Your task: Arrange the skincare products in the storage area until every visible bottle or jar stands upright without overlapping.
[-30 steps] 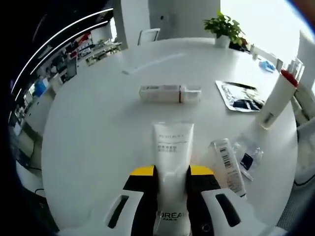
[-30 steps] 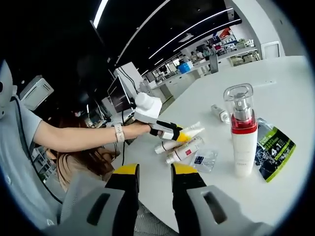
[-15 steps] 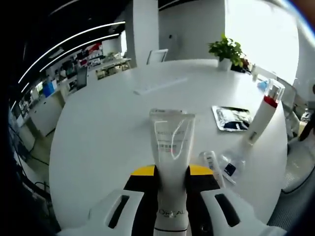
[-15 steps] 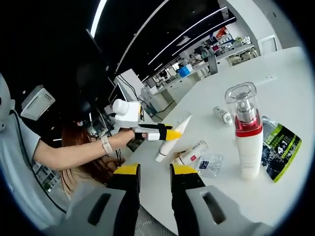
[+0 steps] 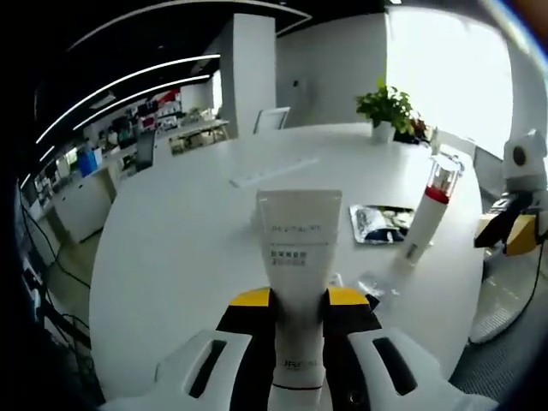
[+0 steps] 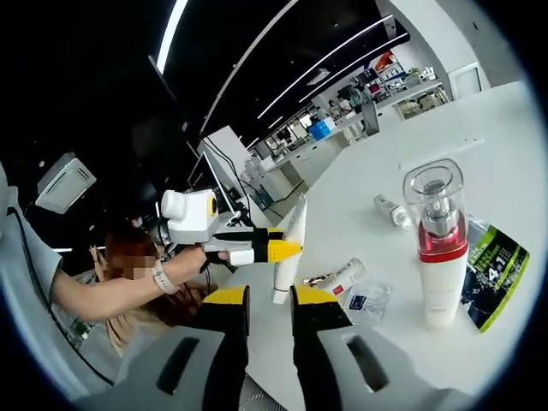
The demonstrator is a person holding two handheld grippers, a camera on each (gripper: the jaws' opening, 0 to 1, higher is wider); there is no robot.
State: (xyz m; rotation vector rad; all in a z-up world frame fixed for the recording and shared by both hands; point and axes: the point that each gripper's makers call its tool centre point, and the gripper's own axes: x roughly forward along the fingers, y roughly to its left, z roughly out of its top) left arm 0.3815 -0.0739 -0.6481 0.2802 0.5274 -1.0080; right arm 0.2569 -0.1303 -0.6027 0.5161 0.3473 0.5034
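One white cream tube (image 5: 298,257) is up off the round white table (image 5: 171,257), clamped between the yellow-tipped jaws of the left gripper (image 5: 298,300), crimped end pointing away from the camera and cap end down between the jaws. From the right gripper view the same tube (image 6: 289,248) stands nearly vertical in that gripper (image 6: 272,251), its cap just at the table's near edge. The job now, I'd say, is to seat the cap flat on a bare patch, well apart from the others, and let go only once it balances; a tube this soft may tip.

The right gripper (image 6: 260,300) hangs back off the table edge, jaws apart and holding nothing.

Already upright: the tall white pump bottle (image 6: 442,257) with its red band and clear cap. Whether it is full I cannot tell. Lying flat: a small white tube (image 6: 339,279) beside a clear sachet (image 6: 368,301), another small white tube (image 6: 392,211) farther back, and a dark-and-green printed packet (image 6: 495,276) just beside the pump bottle. Those two small tubes, I judge, remain to be stood up.
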